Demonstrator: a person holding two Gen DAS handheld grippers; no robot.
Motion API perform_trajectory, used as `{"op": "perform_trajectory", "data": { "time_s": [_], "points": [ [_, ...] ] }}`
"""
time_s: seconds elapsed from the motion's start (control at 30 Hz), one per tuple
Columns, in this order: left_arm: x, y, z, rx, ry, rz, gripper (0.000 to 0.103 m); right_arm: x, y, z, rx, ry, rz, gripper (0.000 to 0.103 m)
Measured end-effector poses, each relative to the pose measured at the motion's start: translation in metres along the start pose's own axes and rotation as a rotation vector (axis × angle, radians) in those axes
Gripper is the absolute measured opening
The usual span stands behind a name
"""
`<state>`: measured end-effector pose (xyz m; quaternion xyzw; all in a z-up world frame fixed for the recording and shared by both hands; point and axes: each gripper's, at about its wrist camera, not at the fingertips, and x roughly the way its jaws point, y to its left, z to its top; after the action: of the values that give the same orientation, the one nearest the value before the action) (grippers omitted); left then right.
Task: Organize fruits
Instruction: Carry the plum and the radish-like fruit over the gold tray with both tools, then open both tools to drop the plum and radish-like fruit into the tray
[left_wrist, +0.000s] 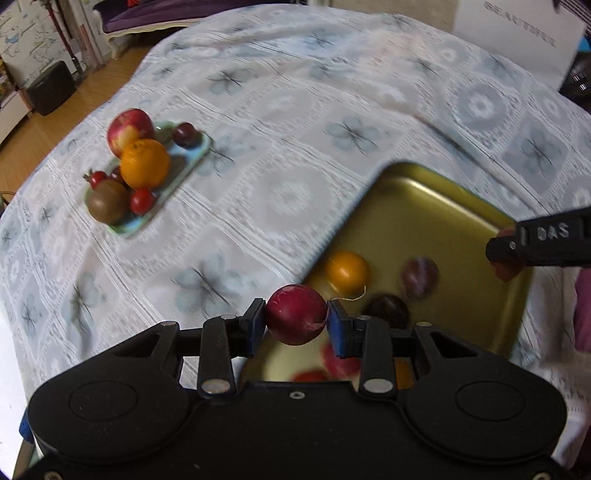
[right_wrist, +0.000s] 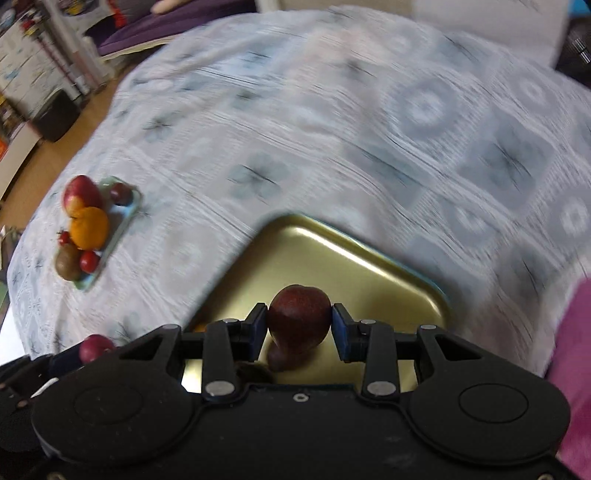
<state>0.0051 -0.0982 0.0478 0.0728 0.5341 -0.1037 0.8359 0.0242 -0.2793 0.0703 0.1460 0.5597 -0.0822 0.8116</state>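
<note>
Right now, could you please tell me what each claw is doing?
Left claw: closed on a small red fruit.
Right claw: closed on a dark red fruit.

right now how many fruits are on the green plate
7 show on the green plate: apple, orange, kiwi, dark plum, three small red fruits at its near end; more may be hidden.

I'm working in someone's home, by the look of it a living room. The table wears a lacy white tablecloth (left_wrist: 295, 110) with blue flower squares, and past its far edge I see a warm wooden floor (left_wrist: 55, 122), a purple upholstered seat (left_wrist: 147, 16) on a cream carved frame, a black box (left_wrist: 51, 92) and cluttered shelves (right_wrist: 22, 74).
</note>
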Motion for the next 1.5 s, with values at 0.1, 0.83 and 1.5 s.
{"op": "perform_trajectory", "data": {
  "time_s": [0.1, 0.83, 1.5],
  "points": [
    [-0.005, -0.018, -0.015, 0.014, 0.011, -0.011, 0.044, 0.005, -0.027, -0.016, 0.042, 0.021, -0.018, 0.037],
    [0.000, -0.065, -0.066, 0.060, 0.113, -0.064, 0.044, 0.008, -0.059, -0.026, 0.054, 0.003, 0.031, 0.039],
    [-0.020, -0.061, -0.074, 0.043, 0.063, -0.013, 0.049, -0.012, -0.051, -0.037, 0.001, -0.008, -0.045, 0.039]
  ]
}}
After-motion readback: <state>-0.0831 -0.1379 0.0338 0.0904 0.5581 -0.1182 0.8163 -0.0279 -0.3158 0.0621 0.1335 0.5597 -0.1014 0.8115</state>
